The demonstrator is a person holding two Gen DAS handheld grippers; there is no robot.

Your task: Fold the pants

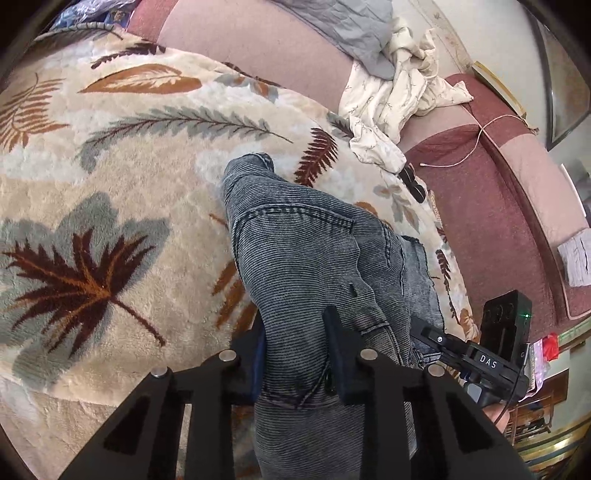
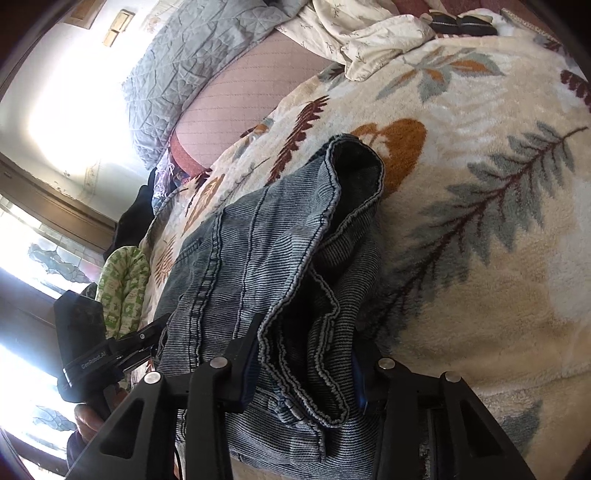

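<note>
The pants (image 1: 314,266) lay bunched on the leaf-print blanket (image 1: 110,166), a dark grey-blue ribbed denim heap running from the centre of the left wrist view down to six o'clock. Open blanket stretched wide from seven round to eleven o'clock of the pants, nothing on it but the fern pattern. At one o'clock the room tightened: a crumpled cream sheet (image 1: 399,99) lay against the blanket's edge, with a grey quilted cover (image 1: 347,29) beyond it at twelve. At three o'clock the blanket's edge dropped to a reddish mattress border (image 1: 480,192), a thin cord (image 1: 476,144) trailing over it.

The left gripper (image 1: 295,354) sat narrow, its two black fingers (image 1: 340,354) closed in on a thick fold of the denim, cloth pressed between them. The right gripper's body (image 1: 491,362) showed at four o'clock, just beside the pants.

From the right wrist view, the pants (image 2: 258,258) filled the centre, a hemmed opening gaping at twelve o'clock. Clear blanket (image 2: 480,221) ran from one to four o'clock. At nine o'clock, past the blanket's edge, lay a green-patterned cloth (image 2: 123,284) and a bright window. The right gripper (image 2: 303,369) stood at a middling gap, fingers (image 2: 243,365) clamped on layered, hem-stitched folds. The left gripper's body (image 2: 85,343) sat at eight o'clock.
</note>
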